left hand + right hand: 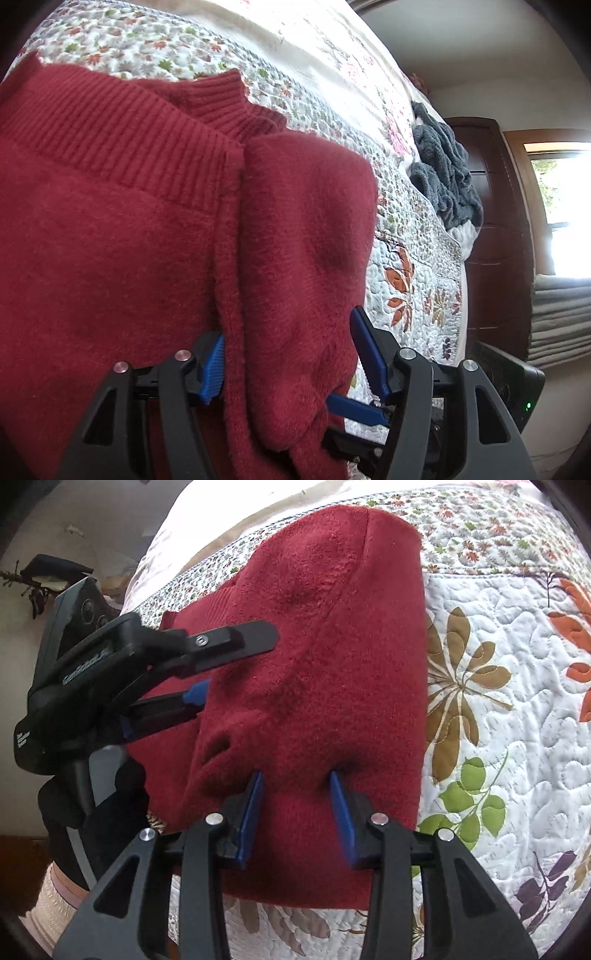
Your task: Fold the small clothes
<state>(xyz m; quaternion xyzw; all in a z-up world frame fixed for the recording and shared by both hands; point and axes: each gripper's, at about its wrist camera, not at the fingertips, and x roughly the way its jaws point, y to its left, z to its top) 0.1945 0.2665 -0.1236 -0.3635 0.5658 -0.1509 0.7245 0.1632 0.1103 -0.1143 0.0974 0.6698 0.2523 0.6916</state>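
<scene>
The red knit sweater (314, 664) lies on the floral quilt (498, 709), already doubled over on itself, with its ribbed band (122, 147) showing at the far end in the left wrist view. Every place here is best read off that sweater.

The left gripper (288, 365) stands with its jaws spread wide to either side of a folded flap of the sweater; the blue pads (212, 373) flank the cloth without pinching it, so it is released, not clenched. The right gripper (297, 812) rests at the sweater's near edge, its blue pads (251, 812) apart and pressed down into the knit — also unclenched, holding nothing. In the right wrist view the left gripper (207, 679) reaches in over the sweater's left side.

The step in hand appears to be setting or smoothing a fold. To do it well, each gripper should probably close on both layers of the flap at once, near its edge, since thick fuzzy knit slips if only the top layer is caught. The two tools ought to move together and level, so that the fold line runs straight across the sweater and does not skew. A grey towel (443, 166) lies well beyond the sweater — no obstacle.
</scene>
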